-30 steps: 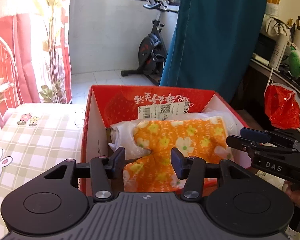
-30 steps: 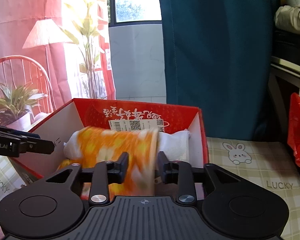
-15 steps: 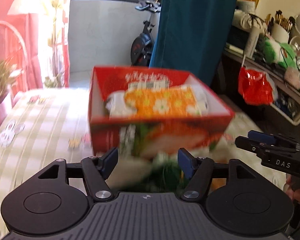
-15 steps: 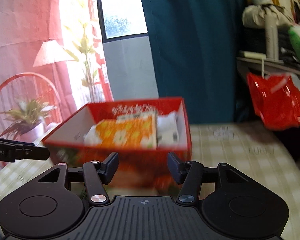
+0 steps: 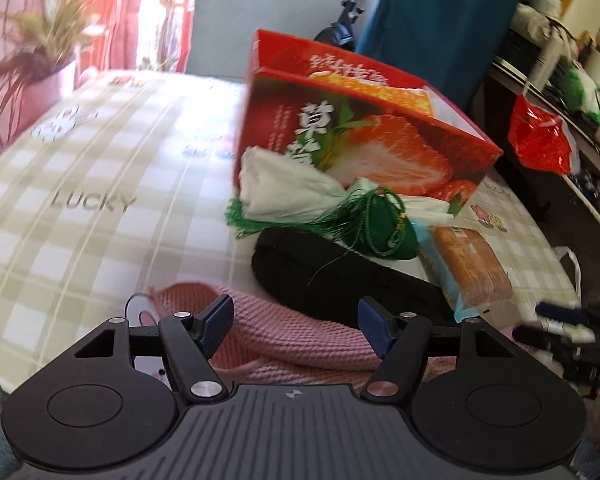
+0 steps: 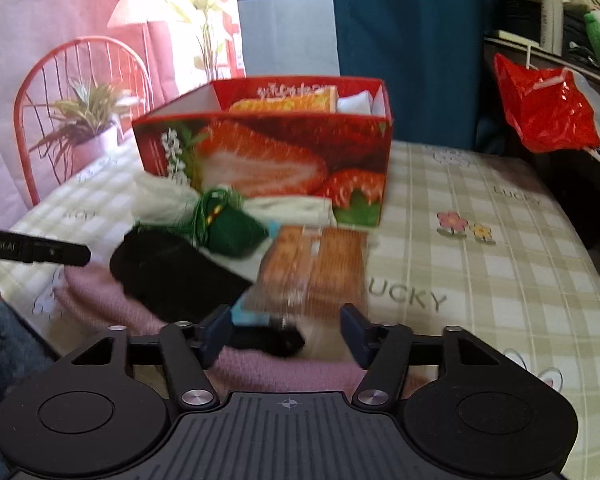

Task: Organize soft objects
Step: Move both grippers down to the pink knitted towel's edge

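Note:
A red strawberry-print box [image 5: 360,132] [image 6: 268,156] stands on the checked tablecloth with an orange floral cloth [image 5: 400,96] [image 6: 292,102] and a white cloth [image 6: 356,102] inside. In front of it lie a white cloth [image 5: 292,188], a green tasselled pouch [image 5: 384,228] [image 6: 232,228], a black soft item [image 5: 332,276] [image 6: 172,280], a wrapped snack packet [image 5: 472,272] [image 6: 316,272] and a pink knitted piece [image 5: 292,336] [image 6: 284,372]. My left gripper [image 5: 296,324] is open above the pink knit. My right gripper [image 6: 284,330] is opening; the packet's near end shows between its fingers, untouched.
A red plastic bag [image 6: 544,108] hangs from a cluttered shelf on the right. A potted plant [image 6: 88,128] and a red chair [image 6: 60,80] stand at the table's left edge. A teal curtain [image 6: 404,16] hangs behind the box. The tablecloth [image 6: 480,248] runs bare to the right.
Both grippers have let go of the orange cloth in the box, drawn back and sunk toward the pile in front of it. Their jaws stand wider.

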### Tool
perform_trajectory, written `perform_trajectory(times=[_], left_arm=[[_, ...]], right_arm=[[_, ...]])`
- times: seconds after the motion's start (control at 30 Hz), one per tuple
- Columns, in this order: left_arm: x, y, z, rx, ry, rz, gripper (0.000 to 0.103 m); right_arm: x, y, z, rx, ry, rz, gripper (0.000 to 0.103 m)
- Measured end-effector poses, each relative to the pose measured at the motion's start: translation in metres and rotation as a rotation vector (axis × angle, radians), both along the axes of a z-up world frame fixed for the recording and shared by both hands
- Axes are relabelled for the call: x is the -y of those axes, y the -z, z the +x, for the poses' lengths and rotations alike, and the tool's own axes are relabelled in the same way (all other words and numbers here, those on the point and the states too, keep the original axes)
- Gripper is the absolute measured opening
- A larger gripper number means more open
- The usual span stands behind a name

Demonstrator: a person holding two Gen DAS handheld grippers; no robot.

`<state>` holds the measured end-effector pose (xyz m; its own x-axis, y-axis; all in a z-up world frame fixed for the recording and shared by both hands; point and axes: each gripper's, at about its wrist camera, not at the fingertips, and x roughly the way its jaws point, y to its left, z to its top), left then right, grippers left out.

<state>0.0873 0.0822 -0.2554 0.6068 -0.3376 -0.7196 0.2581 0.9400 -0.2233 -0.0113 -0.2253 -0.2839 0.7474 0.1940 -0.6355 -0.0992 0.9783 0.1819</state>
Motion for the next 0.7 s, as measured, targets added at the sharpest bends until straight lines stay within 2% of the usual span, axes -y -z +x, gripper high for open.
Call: perform_trajectory(times=[0.1, 0.33, 0.6, 0.7], left_arm=[[-0.003, 0.009, 0.004, -0.036, -0.009, -0.006, 0.071], [-0.003, 0.032, 0.010, -0.119, 0.010, -0.039, 0.068], [0.009, 0.035, 0.005, -0.126, 0.052, 0.020, 0.065], [0.017, 0.036, 0.003, -0.117, 0.074, 0.063, 0.067]], right_arm=[[-0.001, 0.014, 0.000, -0.069, -0.012, 0.005, 0.063], [-0.009, 0.041, 0.013, -0.178, -0.048, 0.001, 0.052], [-0.015, 0.042, 0.015, -0.166, -0.056, -0.039, 0.052], [-0.015, 0.041, 0.015, -0.161, -0.060, -0.035, 0.046]])
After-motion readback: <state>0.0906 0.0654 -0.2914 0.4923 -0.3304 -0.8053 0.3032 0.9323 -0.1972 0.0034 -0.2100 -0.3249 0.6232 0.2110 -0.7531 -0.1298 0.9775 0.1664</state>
